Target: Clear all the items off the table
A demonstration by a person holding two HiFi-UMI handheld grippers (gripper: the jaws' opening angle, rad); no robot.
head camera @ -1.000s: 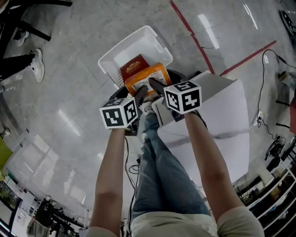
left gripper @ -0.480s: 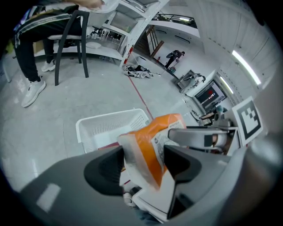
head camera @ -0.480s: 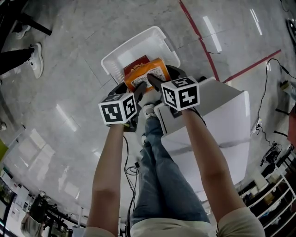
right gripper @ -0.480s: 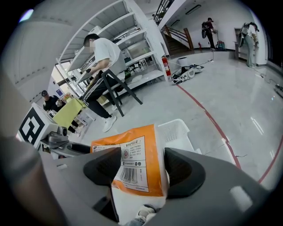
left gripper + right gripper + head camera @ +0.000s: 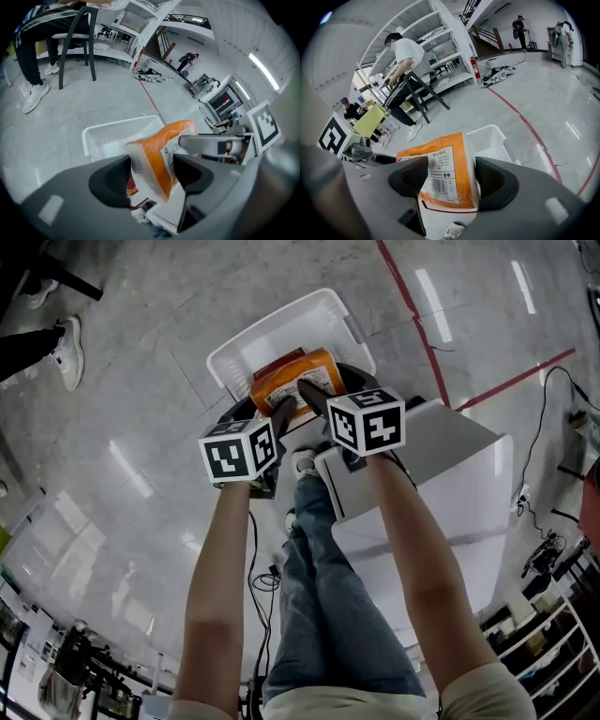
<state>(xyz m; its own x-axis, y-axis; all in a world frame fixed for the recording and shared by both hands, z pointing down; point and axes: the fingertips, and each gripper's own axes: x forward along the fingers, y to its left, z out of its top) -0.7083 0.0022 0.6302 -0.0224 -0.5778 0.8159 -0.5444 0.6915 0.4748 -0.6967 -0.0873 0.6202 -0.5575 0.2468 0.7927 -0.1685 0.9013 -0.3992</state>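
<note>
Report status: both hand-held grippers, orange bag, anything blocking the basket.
Both shut on orange bag: left hand-held gripper, right hand-held gripper. Bag over white basket, not released. Nothing blocking the drop.

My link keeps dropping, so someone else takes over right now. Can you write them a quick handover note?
Left claw: shut on the orange bag.
Right claw: shut on the same bag.
The bag hangs over the white basket on the floor; a red packet already lies in it.
Done: bag lifted off the table.
Left: lower it and open both claws. The visible part of the table shows no other items.
</note>
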